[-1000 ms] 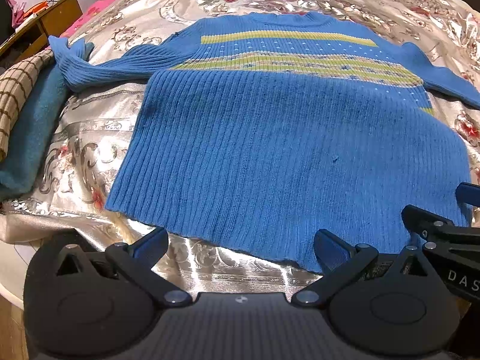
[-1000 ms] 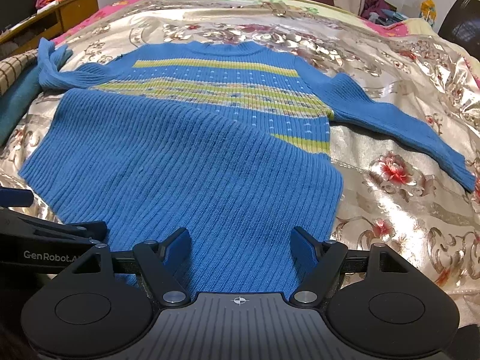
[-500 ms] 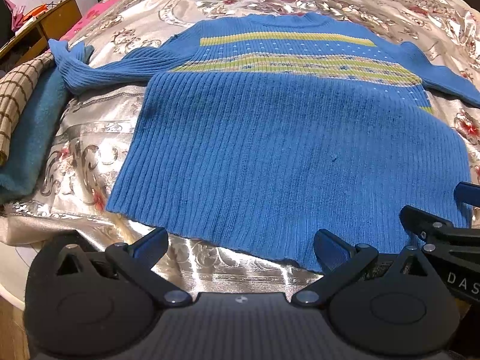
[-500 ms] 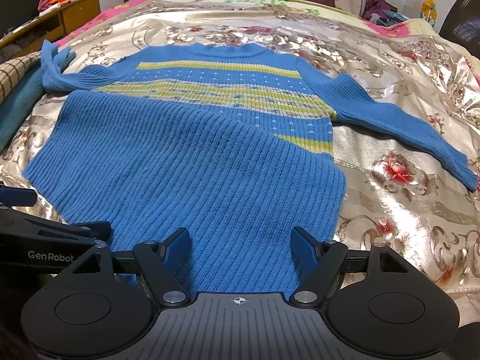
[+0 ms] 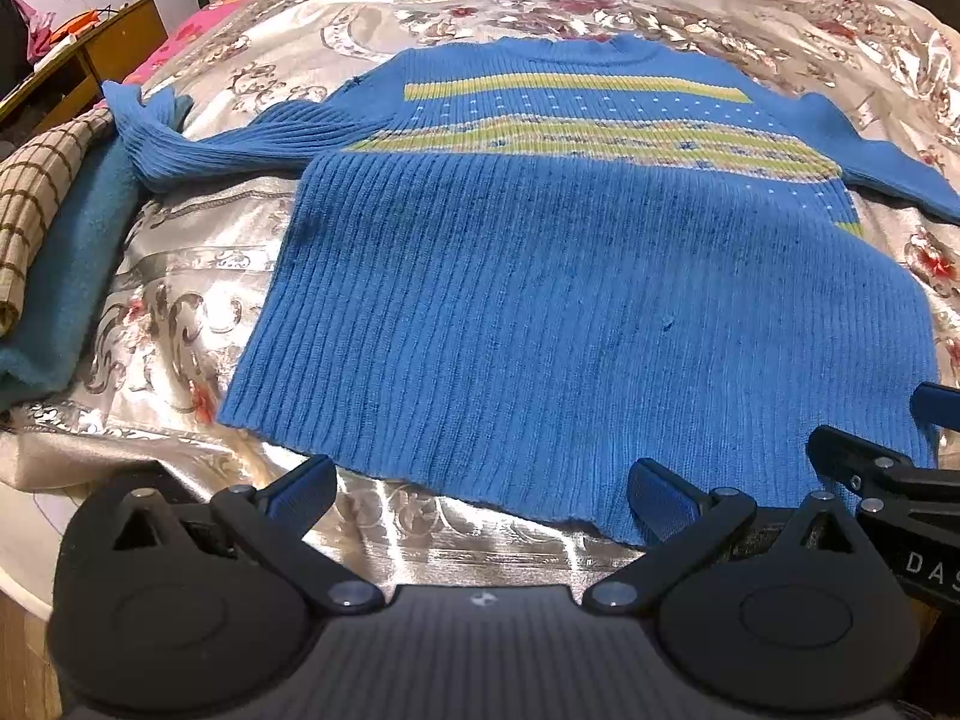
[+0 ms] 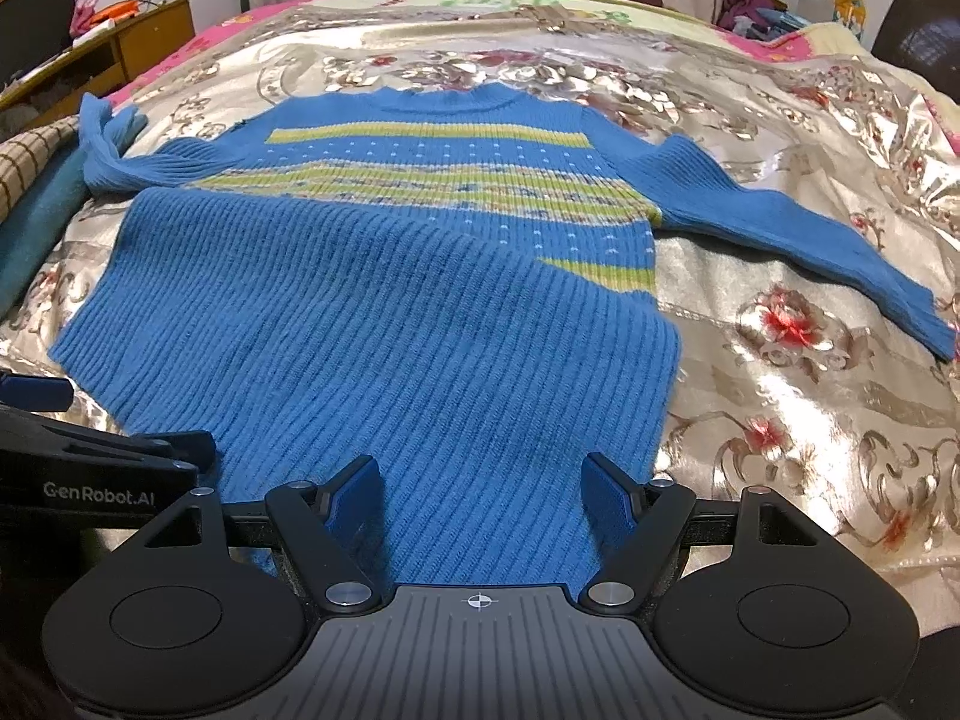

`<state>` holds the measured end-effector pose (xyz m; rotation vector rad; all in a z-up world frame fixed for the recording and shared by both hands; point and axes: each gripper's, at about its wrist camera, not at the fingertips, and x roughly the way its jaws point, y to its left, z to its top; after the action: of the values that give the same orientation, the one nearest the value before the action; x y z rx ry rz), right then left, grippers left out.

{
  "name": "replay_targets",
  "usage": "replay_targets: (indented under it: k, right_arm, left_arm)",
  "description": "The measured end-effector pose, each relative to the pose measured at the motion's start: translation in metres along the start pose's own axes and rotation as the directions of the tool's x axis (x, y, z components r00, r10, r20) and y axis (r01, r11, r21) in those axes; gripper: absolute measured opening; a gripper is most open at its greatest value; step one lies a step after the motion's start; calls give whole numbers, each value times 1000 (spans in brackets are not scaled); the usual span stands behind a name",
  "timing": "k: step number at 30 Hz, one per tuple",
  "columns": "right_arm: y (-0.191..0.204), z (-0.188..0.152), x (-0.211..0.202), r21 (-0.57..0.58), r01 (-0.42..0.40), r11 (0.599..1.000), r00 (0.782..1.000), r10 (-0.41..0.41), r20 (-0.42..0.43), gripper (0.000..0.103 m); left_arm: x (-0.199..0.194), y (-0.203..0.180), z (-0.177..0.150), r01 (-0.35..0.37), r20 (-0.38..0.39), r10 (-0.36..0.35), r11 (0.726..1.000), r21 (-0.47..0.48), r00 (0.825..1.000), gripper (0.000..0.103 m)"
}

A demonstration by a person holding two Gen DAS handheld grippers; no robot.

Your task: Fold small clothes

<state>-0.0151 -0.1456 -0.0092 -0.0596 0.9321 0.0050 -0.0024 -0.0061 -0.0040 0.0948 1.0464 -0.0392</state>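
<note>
Both tongs stand wide apart and grip nothing. The left tongs (image 5: 483, 492) sit at the near edge of the bed, just before the hem of the blue sweater (image 5: 576, 312); its left finger is over the shiny bedspread (image 5: 198, 312), and its right finger is at the hem, maybe touching it, but the view does not let me be sure. The right tongs (image 6: 483, 489) are a little further in, with the hem part of the sweater (image 6: 384, 324) lying between the two fingers.

The sweater lies flat on the bed with its neck far from the tongs and its hem near them. It has yellow-green stripes across the chest. The lower part looks folded up a little on the right side. One sleeve reaches to the left, toward a teal cloth (image 5: 72, 276) and a checked cloth (image 5: 36, 204); the other sleeve stretches out to the right over the bedspread.
</note>
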Motion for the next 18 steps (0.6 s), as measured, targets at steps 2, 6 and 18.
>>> replay_targets:
  k: [2,6,18]
  right_arm:
    - [-1,-1,0,8,-1,1000,1000,1,-4,76]
    - [-2,-2,-1,12,-1,1000,1000,1,-2,76]
    - [-4,-2,-1,27,-8,1000,1000,9,-5,76]
  left_arm:
    - [0,0,-1,1,2,-1,1000,2,1000,103]
    - [-1,0,-2,4,5,-4,1000,5,1000,103]
    - [-5,-1,-4,16,19,-16,1000,16,1000,103]
